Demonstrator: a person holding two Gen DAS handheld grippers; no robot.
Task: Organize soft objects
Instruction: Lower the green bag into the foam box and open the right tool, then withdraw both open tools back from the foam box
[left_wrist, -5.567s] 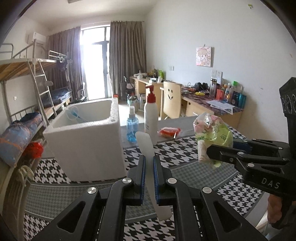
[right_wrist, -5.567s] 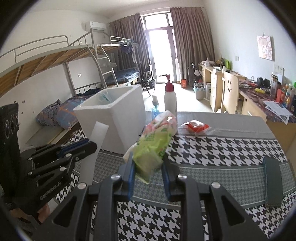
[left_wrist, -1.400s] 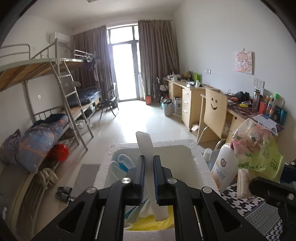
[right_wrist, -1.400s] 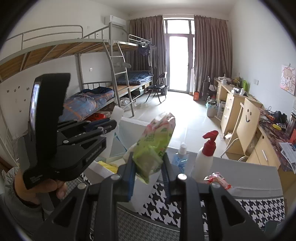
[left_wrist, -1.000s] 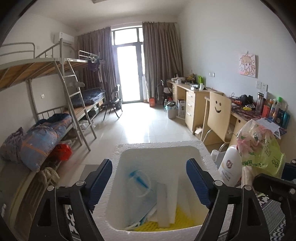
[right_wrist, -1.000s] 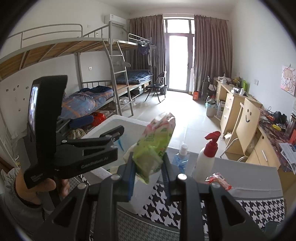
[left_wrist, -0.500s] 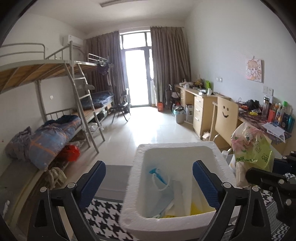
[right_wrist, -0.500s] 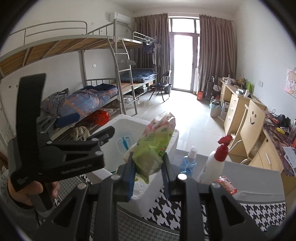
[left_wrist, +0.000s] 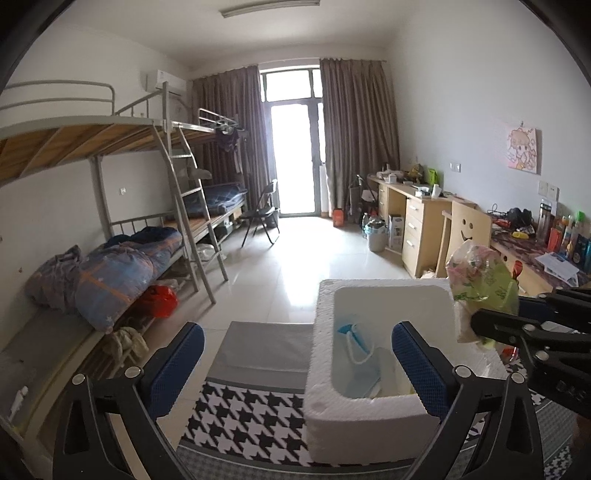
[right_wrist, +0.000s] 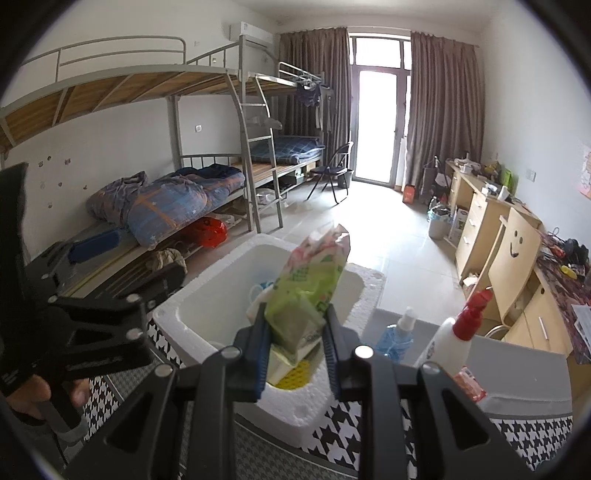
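Observation:
A white foam box (left_wrist: 380, 410) stands on the houndstooth-clothed table and holds a blue-strapped mask (left_wrist: 352, 338), white pieces and something yellow (right_wrist: 291, 371). My left gripper (left_wrist: 297, 363) is open and empty, above the box's left side. My right gripper (right_wrist: 295, 347) is shut on a green and pink plastic packet (right_wrist: 312, 284) and holds it over the box's near rim (right_wrist: 295, 406). The packet also shows at the right of the left wrist view (left_wrist: 480, 280).
A white pump bottle with a red top (right_wrist: 452, 336), a small blue spray bottle (right_wrist: 397, 334) and a red packet (right_wrist: 469, 382) stand on the table right of the box. Bunk beds (left_wrist: 110, 221) line the left wall, desks (left_wrist: 417, 210) the right.
My left gripper opened and let the white strip fall into the box, then drew back to the left. My right gripper moved the packet closer over the box.

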